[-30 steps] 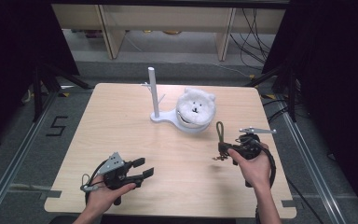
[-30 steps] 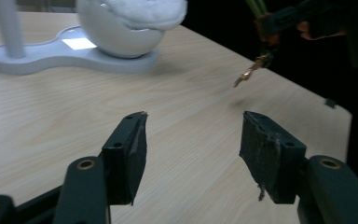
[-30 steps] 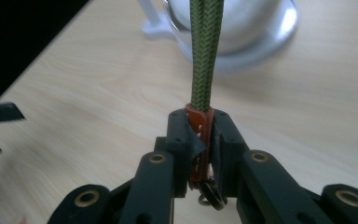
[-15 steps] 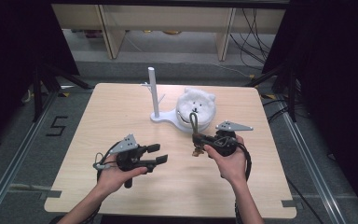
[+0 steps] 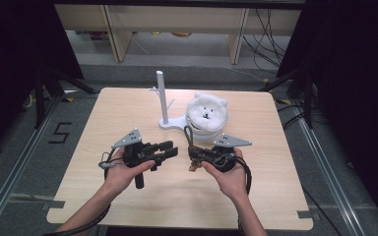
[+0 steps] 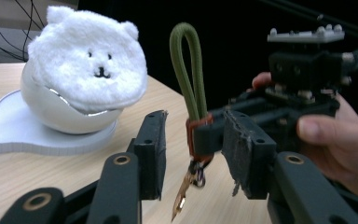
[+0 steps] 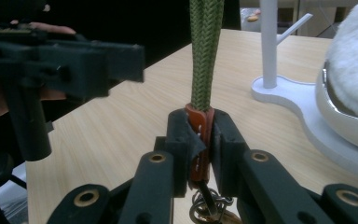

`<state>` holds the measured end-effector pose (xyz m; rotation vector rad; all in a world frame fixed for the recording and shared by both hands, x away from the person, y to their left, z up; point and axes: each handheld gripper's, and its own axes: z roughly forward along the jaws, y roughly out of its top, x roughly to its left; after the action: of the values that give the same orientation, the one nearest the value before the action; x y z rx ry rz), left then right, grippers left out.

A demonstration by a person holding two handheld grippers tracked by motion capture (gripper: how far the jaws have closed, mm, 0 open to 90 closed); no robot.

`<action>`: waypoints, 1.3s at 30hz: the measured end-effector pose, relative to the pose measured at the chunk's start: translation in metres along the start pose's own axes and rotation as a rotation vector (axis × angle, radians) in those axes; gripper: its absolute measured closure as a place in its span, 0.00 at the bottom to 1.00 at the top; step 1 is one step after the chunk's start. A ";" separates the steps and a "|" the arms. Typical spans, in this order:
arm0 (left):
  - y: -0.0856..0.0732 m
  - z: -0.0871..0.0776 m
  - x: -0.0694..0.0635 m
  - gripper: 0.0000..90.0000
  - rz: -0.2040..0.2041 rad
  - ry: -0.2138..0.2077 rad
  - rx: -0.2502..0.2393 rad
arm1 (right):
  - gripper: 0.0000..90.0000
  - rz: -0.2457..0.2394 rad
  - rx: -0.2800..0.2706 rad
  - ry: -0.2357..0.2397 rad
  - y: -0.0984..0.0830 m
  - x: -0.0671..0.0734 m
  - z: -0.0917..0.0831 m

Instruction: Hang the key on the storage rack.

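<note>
The left gripper [image 5: 170, 149] is held above the near-left part of the wooden table [image 5: 93, 123], aimed toward the right gripper; its jaws have just been closing and are spread apart, with the keychain strap [image 6: 189, 70] seen between them in the left gripper view but not pressed by either pad. Behind, the white hook stand [image 5: 162, 98] is set upright on its base, with the white plush bear head [image 5: 206, 110] resting in a bowl just to its right. The right gripper [image 5: 193, 153] is clenched on the strap's brown leather band [image 7: 198, 135]; the green loop is raised upward, and the brass clip [image 6: 181, 198] is left hanging below the jaws, above the table.
</note>
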<state>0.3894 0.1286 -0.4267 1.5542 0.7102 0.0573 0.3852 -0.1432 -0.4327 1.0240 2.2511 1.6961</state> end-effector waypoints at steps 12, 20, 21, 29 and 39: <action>0.005 0.016 0.008 0.74 -0.046 -0.007 0.001 | 0.89 -0.005 0.010 0.029 -0.002 0.006 0.008; 0.006 0.017 0.011 0.79 -0.058 -0.022 -0.019 | 0.89 -0.009 0.021 0.036 -0.004 0.008 0.012; 0.006 0.017 0.011 0.79 -0.057 -0.024 -0.019 | 0.89 0.019 0.028 0.035 -0.005 0.010 0.012; 0.006 0.017 0.012 0.84 -0.067 -0.035 -0.021 | 0.89 -0.019 0.008 0.042 -0.003 0.010 0.014; 0.006 0.017 0.011 0.91 -0.070 -0.047 -0.017 | 0.89 -0.018 0.002 0.050 -0.003 0.012 0.016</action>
<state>0.4084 0.1195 -0.4277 1.5084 0.7247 -0.0244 0.3826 -0.1234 -0.4383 0.9691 2.2864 1.7314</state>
